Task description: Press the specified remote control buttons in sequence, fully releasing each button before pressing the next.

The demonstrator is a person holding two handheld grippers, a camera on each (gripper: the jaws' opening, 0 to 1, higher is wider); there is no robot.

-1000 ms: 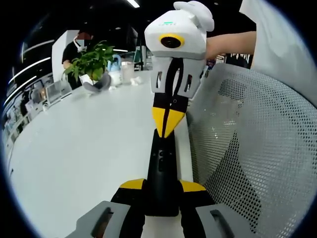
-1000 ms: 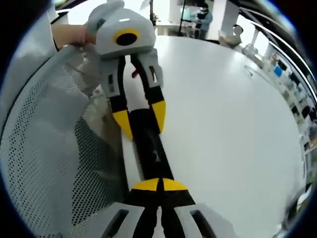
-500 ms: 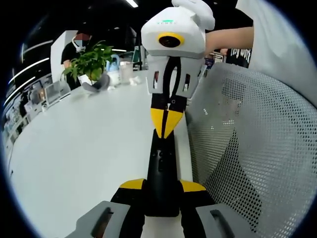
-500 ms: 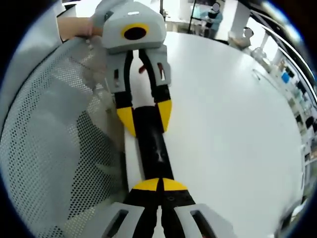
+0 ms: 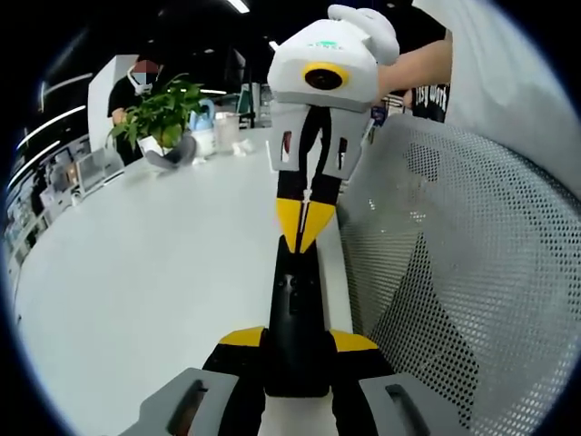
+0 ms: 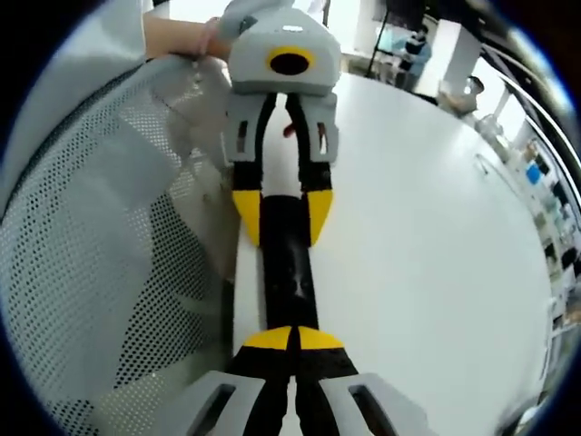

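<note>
A long black remote [image 5: 295,304] lies along the white table's edge. In the left gripper view my left gripper [image 5: 297,341] is shut on its near end, with a yellow fingertip [image 5: 243,338] on either side. My right gripper [image 5: 303,227] comes down from above with its jaws together, the tips resting on the remote's far end. In the right gripper view, my right gripper [image 6: 292,338] is shut, its tips on the remote [image 6: 289,272]. Beyond them the left gripper [image 6: 281,218] clamps the remote's other end.
The white table [image 5: 154,263] stretches to the left. A grey mesh chair back [image 5: 454,272] stands close against the table edge beside the remote, seen also as the chair back [image 6: 109,236]. A potted plant [image 5: 163,113], cups and a person are at the table's far end.
Both views have shifted and rolled a little with the hands. The left gripper's hold on the remote is unchanged, and the right gripper's shut tips stay at the remote's end.
</note>
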